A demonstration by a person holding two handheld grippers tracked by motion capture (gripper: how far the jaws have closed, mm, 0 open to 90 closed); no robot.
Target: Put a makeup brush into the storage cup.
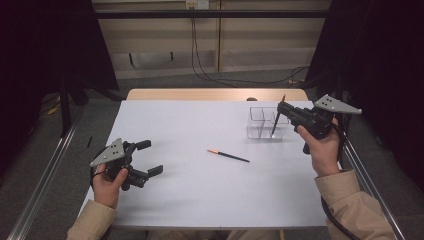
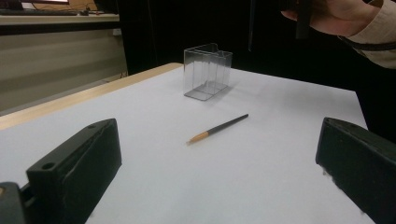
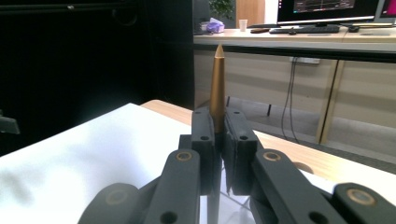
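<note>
Left gripper (image 1: 145,159) idle at counter's (image 1: 190,200) 8 o'clock, jaws apart, empty. Right gripper (image 1: 283,107) jaws clamped on pencil (image 1: 276,122), near-upright over clear organizer (image 1: 265,123) at 2 o'clock. I judge lowering next. Second pencil (image 1: 228,155) lies mid-counter, long axis 10-to-4.

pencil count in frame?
2. One pencil lies loose mid-table; the other pencil is clamped in the right gripper over the clear box. None seen hidden.

no readable text, labels or signs
</note>
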